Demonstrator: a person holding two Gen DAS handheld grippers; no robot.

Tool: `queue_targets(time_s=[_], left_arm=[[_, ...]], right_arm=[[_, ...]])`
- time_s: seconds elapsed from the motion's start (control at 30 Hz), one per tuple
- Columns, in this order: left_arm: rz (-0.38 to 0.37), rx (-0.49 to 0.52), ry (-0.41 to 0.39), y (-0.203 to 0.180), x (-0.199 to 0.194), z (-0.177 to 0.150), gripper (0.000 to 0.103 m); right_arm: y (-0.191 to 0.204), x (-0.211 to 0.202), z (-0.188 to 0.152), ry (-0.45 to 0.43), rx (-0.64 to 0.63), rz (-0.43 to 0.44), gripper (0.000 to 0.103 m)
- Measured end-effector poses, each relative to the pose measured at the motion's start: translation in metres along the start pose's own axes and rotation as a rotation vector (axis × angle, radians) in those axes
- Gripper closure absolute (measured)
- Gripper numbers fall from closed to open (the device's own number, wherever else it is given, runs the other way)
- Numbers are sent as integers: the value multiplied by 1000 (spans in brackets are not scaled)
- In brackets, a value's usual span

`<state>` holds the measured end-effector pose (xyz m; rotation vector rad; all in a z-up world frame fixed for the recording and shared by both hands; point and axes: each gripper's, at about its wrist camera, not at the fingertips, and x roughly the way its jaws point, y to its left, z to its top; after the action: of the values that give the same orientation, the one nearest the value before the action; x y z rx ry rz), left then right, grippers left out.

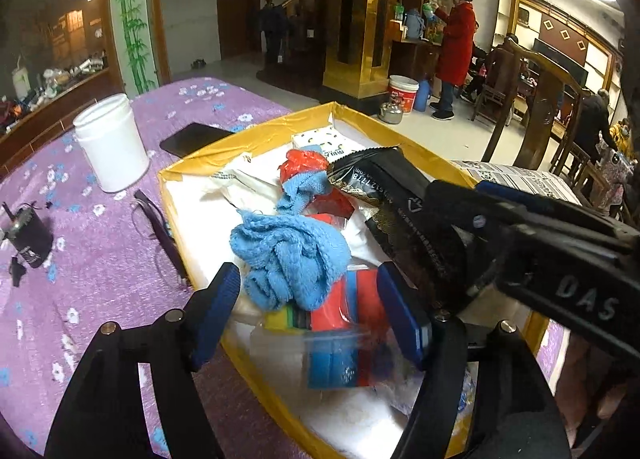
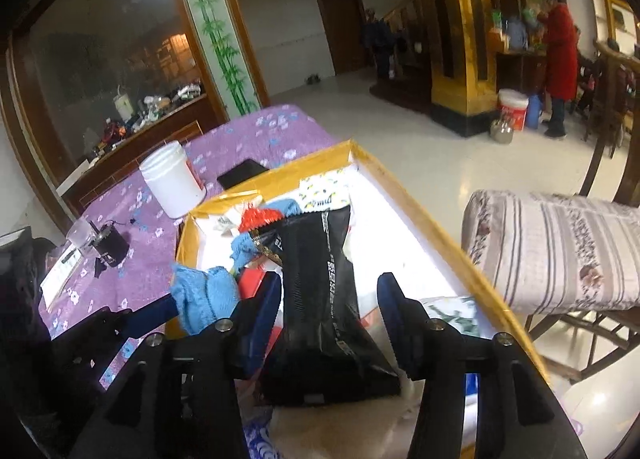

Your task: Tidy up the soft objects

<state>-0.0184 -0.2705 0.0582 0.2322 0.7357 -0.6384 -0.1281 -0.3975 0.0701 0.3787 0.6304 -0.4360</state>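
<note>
Hovering over a yellow-rimmed box [image 1: 256, 139] on a purple floral tablecloth [image 1: 100, 259], left gripper [image 1: 310, 313] with blue-padded fingers [image 1: 218, 299] spread wide, nothing pinched between them. Just ahead of the fingertips, a crumpled blue knit cloth [image 1: 292, 255] heaped on top of the box's contents, draped over a pack of coloured sponges [image 1: 340, 307] in clear wrapping. Farther back in the box, a red plastic bag [image 1: 302, 163], a white patterned tissue pack [image 1: 320, 143] against the far wall, and pale paper or plastic beneath.

Reaching in from the right side, right gripper [image 2: 328, 315] also with fingers [image 2: 394, 311] spread apart, straddling a long black foil packet [image 2: 320, 283] with printed lettering. Packet lying lengthways between the two fingers, raised at its far end over the red bag [image 2: 258, 219]; left finger close against the packet's edge, right finger clear of it, so not pinching. Whether the left pad actually touches the foil, cannot tell.

Outside the box on the tablecloth: a white plastic jar [image 1: 110, 143] standing upright, a dark phone [image 1: 192, 139] lying flat just beside the box's far-left corner, a small black cylinder device [image 1: 28, 235] with wires near the left edge, and a thin dark strap [image 1: 160, 231] running along the box's left wall. Off to the right, a striped cushion [image 2: 560, 251] resting on a wooden chair.
</note>
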Motion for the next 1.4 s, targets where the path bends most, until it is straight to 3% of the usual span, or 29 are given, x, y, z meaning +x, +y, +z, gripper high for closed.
queue_targets(time_s=[0.07,0.2,0.37,0.57,0.63,0.77,0.87,1.03,1.4], left_arm=[[3,5,-6,-1,-7,-3,30],[32,19,-43,2,-25,-13,25],[126,38,-92,8,-51,-35,20],[194,32,-76,18,-69,-65,20],[267,19,-71,25,-72,-71,20],[388,6,-1,36,-70,-81,20],[365,-25,29,40,-75,-90,20],[396,-14,-8,33,-98,-101,20],[419,46,-72,20,-107,-108,20]], right_arm=[[-1,-10,-2,-21,6,-5,46],[-6,-37,-15,-80,48,-53,25],[-4,-66,-51,-124,81,-65,19],[14,-91,-98,-194,76,-82,10],[22,-100,-112,-228,62,-91,4],[34,-114,-130,-267,45,-94,3],[38,-120,-135,-234,44,-73,3],[46,-143,-143,-276,5,-59,2],[53,-138,-147,-255,10,-42,1]])
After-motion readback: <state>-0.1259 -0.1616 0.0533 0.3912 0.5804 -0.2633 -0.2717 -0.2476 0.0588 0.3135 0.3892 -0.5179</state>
